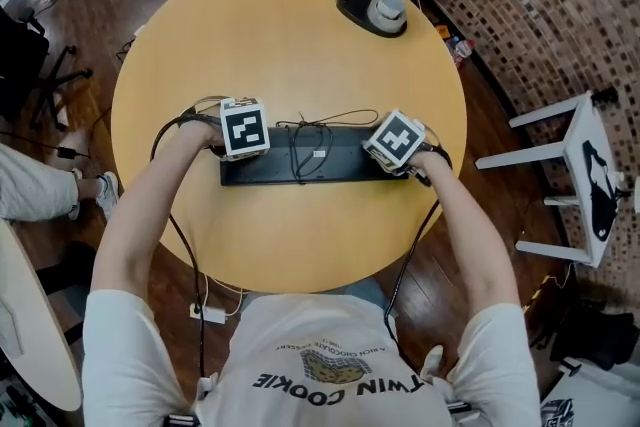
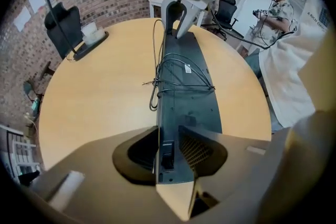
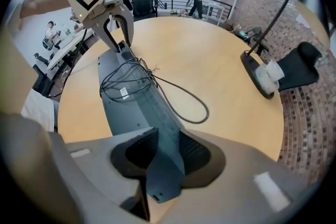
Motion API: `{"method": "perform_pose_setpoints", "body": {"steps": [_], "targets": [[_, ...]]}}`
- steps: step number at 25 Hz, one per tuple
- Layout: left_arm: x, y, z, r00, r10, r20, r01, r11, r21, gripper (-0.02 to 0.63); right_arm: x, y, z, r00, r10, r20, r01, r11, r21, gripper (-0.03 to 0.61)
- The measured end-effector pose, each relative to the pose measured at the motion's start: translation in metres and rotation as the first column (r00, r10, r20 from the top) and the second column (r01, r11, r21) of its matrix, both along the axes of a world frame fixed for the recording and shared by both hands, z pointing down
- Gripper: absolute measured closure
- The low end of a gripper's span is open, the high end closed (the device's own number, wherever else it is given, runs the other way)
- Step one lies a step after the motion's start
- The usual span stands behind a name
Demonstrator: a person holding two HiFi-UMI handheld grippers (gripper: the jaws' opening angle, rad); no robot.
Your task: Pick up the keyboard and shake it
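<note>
Forearms (image 1: 150, 215) reach from the head view's lower edge to the left gripper (image 1: 233, 153) and right gripper (image 1: 398, 158), one at each end of the dark keyboard (image 1: 310, 165). It lies across the near half of the round surface (image 1: 290, 35), its bundled cable (image 1: 305, 140) on top. Left gripper view: the jaws stand partly apart, pads pressed on either face of the keyboard's end. Right gripper view: the jaws, likewise partly apart, clamp the opposite end, and the cable loops onto the surface.
</note>
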State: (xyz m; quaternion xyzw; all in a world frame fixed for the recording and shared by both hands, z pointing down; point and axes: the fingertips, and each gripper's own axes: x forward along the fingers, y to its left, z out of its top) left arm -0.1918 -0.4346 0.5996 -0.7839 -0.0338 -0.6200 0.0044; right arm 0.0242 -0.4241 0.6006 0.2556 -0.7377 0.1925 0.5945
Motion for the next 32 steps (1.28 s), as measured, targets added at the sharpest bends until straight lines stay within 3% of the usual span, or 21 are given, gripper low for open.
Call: {"method": "perform_pose_setpoints", "body": {"steps": [5, 8, 11, 18, 26, 32], "targets": [[0.006, 0.016, -0.016, 0.993, -0.086, -0.079, 0.092, 0.993, 0.072, 0.562, -0.024, 0.017, -0.02, 0.985, 0.037, 0.166, -0.053, 0.995, 0.09, 0.456], [0.008, 0.032, -0.024, 0.982, -0.153, -0.112, 0.164, 0.981, 0.099, 0.598, -0.04, 0.029, -0.034, 0.938, 0.078, 0.337, -0.12, 0.987, 0.107, 0.456], [0.017, 0.063, -0.029, 0.973, -0.192, -0.131, 0.205, 0.974, 0.097, 0.606, -0.041, 0.048, -0.045, 0.901, 0.085, 0.424, -0.158, 0.978, 0.139, 0.458], [0.05, 0.126, -0.053, 0.91, -0.351, -0.22, 0.383, 0.915, 0.125, 0.606, -0.025, 0.11, -0.075, 0.849, 0.003, 0.528, -0.156, 0.957, 0.244, 0.492], [0.099, 0.225, -0.08, 0.887, -0.381, -0.262, 0.441, 0.867, 0.233, 0.606, 0.009, 0.21, -0.09, 0.835, -0.089, 0.542, -0.103, 0.944, 0.313, 0.535], [0.134, 0.288, -0.103, 0.829, -0.443, -0.341, 0.537, 0.799, 0.27, 0.606, 0.028, 0.271, -0.109, 0.797, -0.109, 0.594, -0.114, 0.938, 0.326, 0.553]]}}
